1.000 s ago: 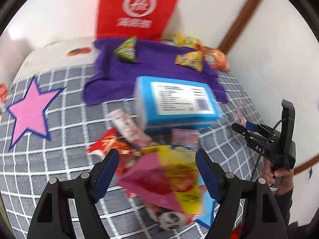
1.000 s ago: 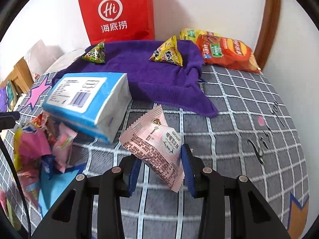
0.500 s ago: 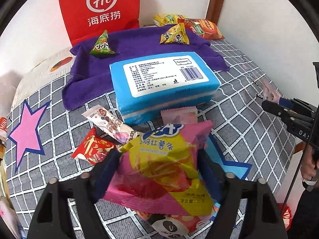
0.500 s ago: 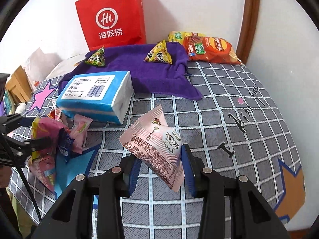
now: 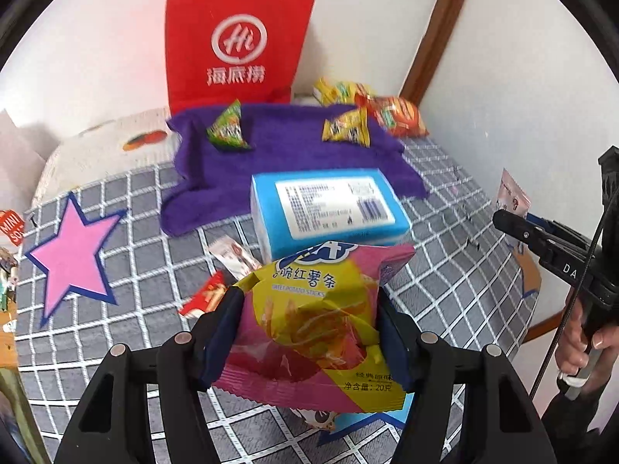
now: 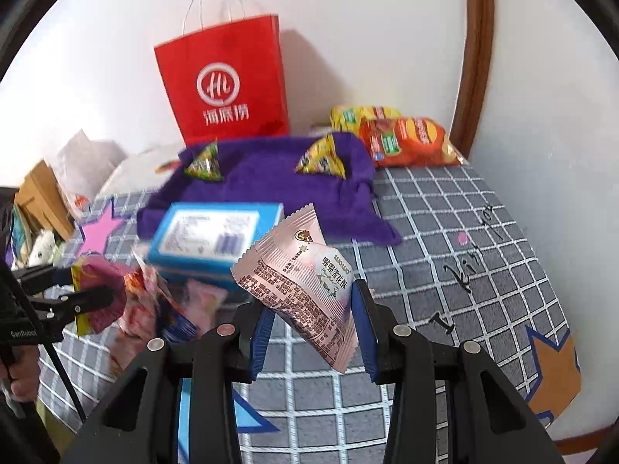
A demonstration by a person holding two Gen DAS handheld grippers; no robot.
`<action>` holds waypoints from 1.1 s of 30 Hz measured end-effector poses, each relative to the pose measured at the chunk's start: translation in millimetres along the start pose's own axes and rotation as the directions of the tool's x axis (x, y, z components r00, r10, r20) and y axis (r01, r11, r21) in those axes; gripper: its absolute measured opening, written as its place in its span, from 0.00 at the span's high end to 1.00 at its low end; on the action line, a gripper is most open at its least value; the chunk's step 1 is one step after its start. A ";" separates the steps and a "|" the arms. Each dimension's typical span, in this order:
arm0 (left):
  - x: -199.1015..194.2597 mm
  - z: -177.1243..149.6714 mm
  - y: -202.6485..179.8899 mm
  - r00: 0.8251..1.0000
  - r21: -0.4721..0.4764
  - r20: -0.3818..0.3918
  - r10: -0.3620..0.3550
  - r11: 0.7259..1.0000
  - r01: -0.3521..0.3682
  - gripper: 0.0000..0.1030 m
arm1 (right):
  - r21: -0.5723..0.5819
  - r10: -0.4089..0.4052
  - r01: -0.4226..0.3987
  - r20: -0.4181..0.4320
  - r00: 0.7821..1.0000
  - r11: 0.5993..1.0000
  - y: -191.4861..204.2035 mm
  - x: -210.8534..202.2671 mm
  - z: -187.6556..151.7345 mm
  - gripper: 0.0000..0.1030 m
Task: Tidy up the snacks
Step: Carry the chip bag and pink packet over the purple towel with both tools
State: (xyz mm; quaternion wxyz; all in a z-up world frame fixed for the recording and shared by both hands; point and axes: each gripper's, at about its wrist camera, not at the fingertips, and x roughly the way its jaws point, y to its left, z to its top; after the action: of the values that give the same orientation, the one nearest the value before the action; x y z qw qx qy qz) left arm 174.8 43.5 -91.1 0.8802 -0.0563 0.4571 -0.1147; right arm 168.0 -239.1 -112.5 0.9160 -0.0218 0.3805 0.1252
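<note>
My left gripper holds a pink and yellow sweet potato sticks bag above the checked bedspread. Its jaws are closing, with both pads against the bag's sides. In the right wrist view, my right gripper is shut on a pale pink snack packet, which tilts up out of the jaws. A purple towel lies at the back with a green triangular packet and a yellow one on it. Each gripper also shows in the other's view: the right gripper and the left gripper.
A blue tissue pack lies in front of the towel, with several loose snacks beside it. A red paper bag leans on the wall. Chip bags sit in the back right corner. The bed's edge runs along the right.
My left gripper's jaws narrowed onto the sweet potato sticks bag and lifted it off the snack pile. The right gripper rose with the pink packet, so more of the bed shows.
</note>
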 end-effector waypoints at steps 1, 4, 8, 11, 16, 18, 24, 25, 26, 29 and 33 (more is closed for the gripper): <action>-5.2 2.4 0.7 1.000 -0.004 0.013 -0.001 1.000 0.001 0.38 | 0.006 0.006 -0.006 0.007 1.000 1.000 2.3 -3.0 2.5 0.62; -14.4 8.7 2.9 0.999 -0.016 0.033 -0.012 1.000 0.012 0.38 | 0.015 0.019 -0.019 0.029 0.999 1.000 9.2 -11.7 9.4 0.62; -22.9 17.4 5.0 0.998 -0.034 0.057 -0.024 0.999 0.026 0.38 | 0.017 0.020 -0.021 0.051 0.998 1.000 16.9 -21.4 17.7 0.62; -26.2 23.6 7.3 0.997 -0.050 0.069 -0.029 0.998 0.032 0.38 | 0.011 0.026 -0.027 0.061 0.998 1.000 21.8 -25.1 22.6 0.62; -29.4 34.4 11.3 0.996 -0.062 0.088 -0.029 0.997 0.035 0.38 | 0.008 0.031 -0.031 0.071 0.997 0.999 24.5 -24.6 31.5 0.62; -30.5 40.6 13.3 0.995 -0.063 0.097 -0.029 0.997 0.036 0.38 | 0.012 0.030 -0.031 0.077 0.997 0.999 24.3 -23.5 36.1 0.62; -30.1 57.0 19.1 0.993 -0.068 0.111 -0.026 0.997 0.034 0.38 | 0.019 0.032 -0.034 0.093 0.995 0.999 23.1 -19.1 49.7 0.62; -29.7 59.7 20.1 0.993 -0.070 0.114 -0.024 0.997 0.033 0.38 | 0.020 0.031 -0.033 0.095 0.995 0.999 22.9 -18.4 52.0 0.62; -29.0 62.7 21.3 0.993 -0.071 0.116 -0.023 0.997 0.032 0.38 | 0.022 0.030 -0.032 0.098 0.995 0.999 22.6 -17.0 54.7 0.62; -27.6 69.1 23.8 0.992 -0.076 0.124 -0.018 0.997 0.028 0.38 | 0.025 0.033 -0.036 0.104 0.994 0.999 21.1 -13.8 60.9 0.62; -24.3 76.5 27.6 0.992 -0.091 0.128 -0.019 0.995 0.031 0.38 | 0.022 0.032 -0.035 0.104 0.994 0.999 19.2 -7.8 67.1 0.62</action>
State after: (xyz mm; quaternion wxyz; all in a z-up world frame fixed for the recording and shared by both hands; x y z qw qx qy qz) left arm 228.0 75.9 -33.5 0.9024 -0.1101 0.4043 -0.1007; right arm 204.4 -213.1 -58.4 0.9324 0.0020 0.3344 0.1370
